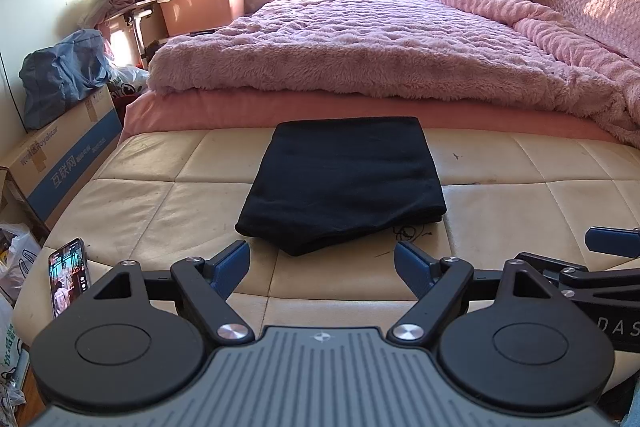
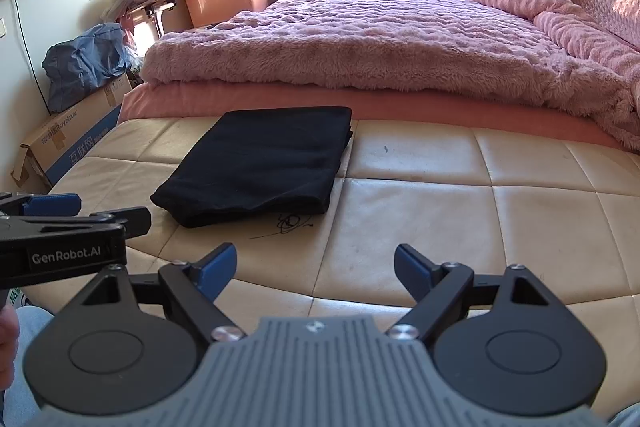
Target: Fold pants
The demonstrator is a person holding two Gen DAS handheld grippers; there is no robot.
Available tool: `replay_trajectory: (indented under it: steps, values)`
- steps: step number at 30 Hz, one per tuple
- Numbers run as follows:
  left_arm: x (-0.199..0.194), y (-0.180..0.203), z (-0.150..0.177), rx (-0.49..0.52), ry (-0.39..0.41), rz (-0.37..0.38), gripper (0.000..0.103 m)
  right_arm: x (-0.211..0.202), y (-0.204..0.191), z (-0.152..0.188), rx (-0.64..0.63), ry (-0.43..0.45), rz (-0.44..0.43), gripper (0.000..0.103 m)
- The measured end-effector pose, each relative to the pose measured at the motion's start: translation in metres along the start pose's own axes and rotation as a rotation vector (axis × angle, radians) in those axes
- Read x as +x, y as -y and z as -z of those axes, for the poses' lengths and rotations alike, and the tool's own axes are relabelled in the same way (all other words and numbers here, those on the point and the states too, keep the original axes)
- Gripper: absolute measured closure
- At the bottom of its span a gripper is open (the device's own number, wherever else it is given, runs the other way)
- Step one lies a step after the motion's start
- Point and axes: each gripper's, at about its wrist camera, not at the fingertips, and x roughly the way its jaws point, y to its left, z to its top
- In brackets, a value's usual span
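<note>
The pants (image 1: 342, 183) are lying folded on the bench (image 1: 520, 211); both grippers (image 1: 322, 269) (image 2: 315, 269) are hovering released nearby, apparently finished.

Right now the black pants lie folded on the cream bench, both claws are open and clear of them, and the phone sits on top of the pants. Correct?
Not quite. The phone lies on the bench near its left edge, apart from the pants, as the left wrist view shows. The rest holds: pants folded, left claw and right claw open and clear.
</note>
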Motion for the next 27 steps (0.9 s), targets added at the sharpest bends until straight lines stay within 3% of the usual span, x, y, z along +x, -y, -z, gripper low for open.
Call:
replay_trajectory:
  steps: [27]
  values:
    - [-0.0018,0.0005,0.0006,-0.002,0.001,0.002,0.007,-0.0002,0.0001,0.0001,0.001,0.002,0.0,0.021]
